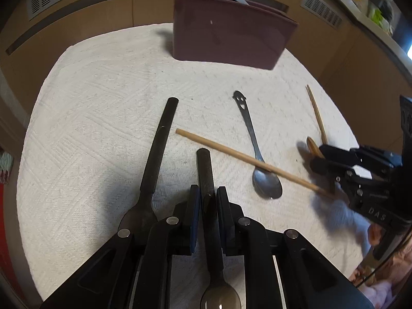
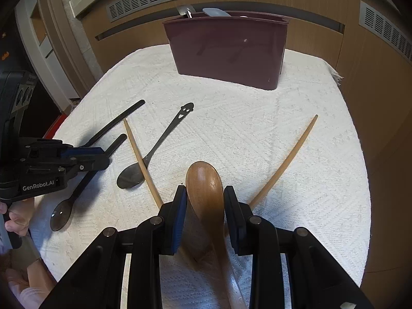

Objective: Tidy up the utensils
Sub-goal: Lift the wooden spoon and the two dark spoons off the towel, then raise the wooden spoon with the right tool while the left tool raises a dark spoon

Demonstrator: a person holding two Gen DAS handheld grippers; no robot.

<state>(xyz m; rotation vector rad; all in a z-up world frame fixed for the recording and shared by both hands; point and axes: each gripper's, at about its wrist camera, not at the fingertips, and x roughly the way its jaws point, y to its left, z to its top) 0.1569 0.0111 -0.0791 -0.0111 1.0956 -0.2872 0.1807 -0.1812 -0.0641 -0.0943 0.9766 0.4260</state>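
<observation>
Left wrist view, read from its left edge: a white textured cloth [image 1: 90, 128] covers the desk, and on it lies a black-handled fork [image 1: 157, 149] whose tines are hidden behind the gripper body at the bottom. Just right of it, the left gripper [image 1: 207, 200] is pinched tight on the handle of a black-handled spoon [image 1: 206, 170]; its bowl shows between the gripper's arms at the bottom edge, partly cut off. Further right, a wooden chopstick [image 1: 247, 159] lies across the bowl end of a steel spoon with a smiling face cut into its handle [image 1: 253, 141]. At upper centre stands a maroon utensil holder [image 1: 226, 38] with two pale handles poking out, its inside unseen. At the right edge the right gripper [image 1: 324, 164] covers most of a wooden spoon [image 1: 312, 146], and a second chopstick [image 1: 318, 116] runs up beyond it. Right wrist view shows that gripper [image 2: 204, 206] from behind, its blue pads on either side of the wooden spoon's [image 2: 206, 188] bowl and neck; whether both pads press on it is hard to tell, and the spoon's handle runs out of frame below. A person's hand [image 2: 15, 219] at the lower left edge is mostly cut off.
</observation>
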